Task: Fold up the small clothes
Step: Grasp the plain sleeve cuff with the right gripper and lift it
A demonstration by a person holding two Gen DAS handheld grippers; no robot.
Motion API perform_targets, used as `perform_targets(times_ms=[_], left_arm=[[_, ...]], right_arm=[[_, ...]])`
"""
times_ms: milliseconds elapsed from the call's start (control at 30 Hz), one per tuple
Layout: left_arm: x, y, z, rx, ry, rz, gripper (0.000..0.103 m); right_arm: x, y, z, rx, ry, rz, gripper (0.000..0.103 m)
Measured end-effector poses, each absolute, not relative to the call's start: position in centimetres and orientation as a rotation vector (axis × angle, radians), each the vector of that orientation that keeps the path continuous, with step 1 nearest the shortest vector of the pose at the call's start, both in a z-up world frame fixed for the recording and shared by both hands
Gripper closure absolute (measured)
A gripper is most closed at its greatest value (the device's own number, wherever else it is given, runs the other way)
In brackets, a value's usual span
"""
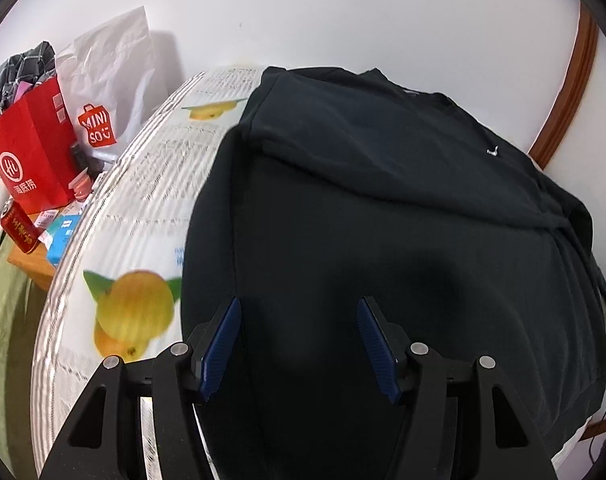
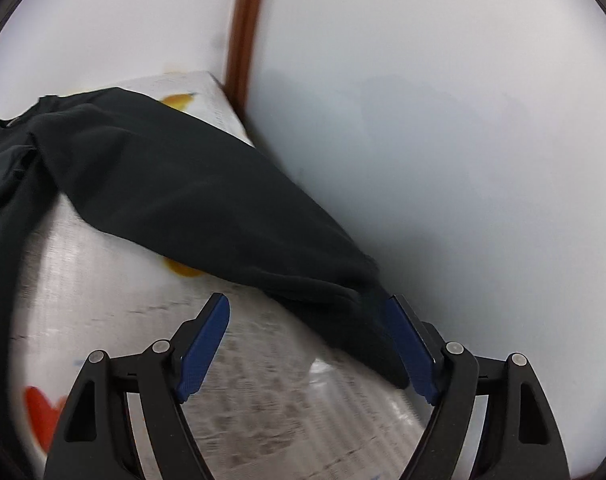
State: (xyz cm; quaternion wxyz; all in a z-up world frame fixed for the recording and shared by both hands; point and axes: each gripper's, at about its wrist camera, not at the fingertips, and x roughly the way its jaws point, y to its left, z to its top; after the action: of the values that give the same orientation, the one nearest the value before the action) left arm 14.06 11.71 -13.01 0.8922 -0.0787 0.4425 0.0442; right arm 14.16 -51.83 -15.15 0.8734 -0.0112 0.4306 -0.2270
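left gripper (image 1: 299, 344): jaws released, poised over the hem area of the dark shirt (image 1: 383, 208), nothing clamped | right gripper (image 2: 307, 344): jaws released, shirt sleeve (image 2: 207, 208) end beside its right finger, not pinched | shirt: spread on fruit-print table cover (image 1: 143, 208) | beyond: red bag (image 1: 35, 152), white wall (image 1: 343, 12)

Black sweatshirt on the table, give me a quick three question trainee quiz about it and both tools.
1. True or false: the left tool is clamped on the black sweatshirt.
2. What lies between the fingers of the right tool? A) a red can B) the sleeve end C) a paper bag
3. What fruit is printed on the table cover?

Key: 1 false, its fingers stand apart above the cloth. 2 B. 3 yellow lemon-like fruit.
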Motion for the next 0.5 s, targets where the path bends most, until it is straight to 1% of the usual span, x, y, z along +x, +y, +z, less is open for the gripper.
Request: perform_targets(times_ms=[133,200,267,300,367,500], left_arm=[[13.8,11.4,-13.3,-0.138,0.913,0.114,0.045],[14.0,11.5,-13.4,-0.131,0.919,0.124,0.045],[14.1,11.4,-13.7,-0.119,0.926,0.132,0.045],[14.2,11.4,-13.7,-0.108,0.926,0.135,0.045],[14.3,11.2,-13.8,-0.087,0.930,0.143,0.045],[14.2,11.0,-14.0,-0.073,0.919,0.141,0.043]], right_arm=[[15.0,-51.8,-16.0,-0.017,0.900,-0.460,0.025],[15.7,-51.4,-16.0,-0.032,0.890,-0.448,0.045],[16.1,-50.8,-16.0,-0.081,0.891,-0.483,0.084],[16.5,-50.5,-15.8,-0.112,0.889,-0.509,0.090],[16.7,-50.2,-14.6,-0.108,0.854,-0.528,0.092],[16.5,-47.8,-9.3,-0.053,0.714,-0.472,0.092]])
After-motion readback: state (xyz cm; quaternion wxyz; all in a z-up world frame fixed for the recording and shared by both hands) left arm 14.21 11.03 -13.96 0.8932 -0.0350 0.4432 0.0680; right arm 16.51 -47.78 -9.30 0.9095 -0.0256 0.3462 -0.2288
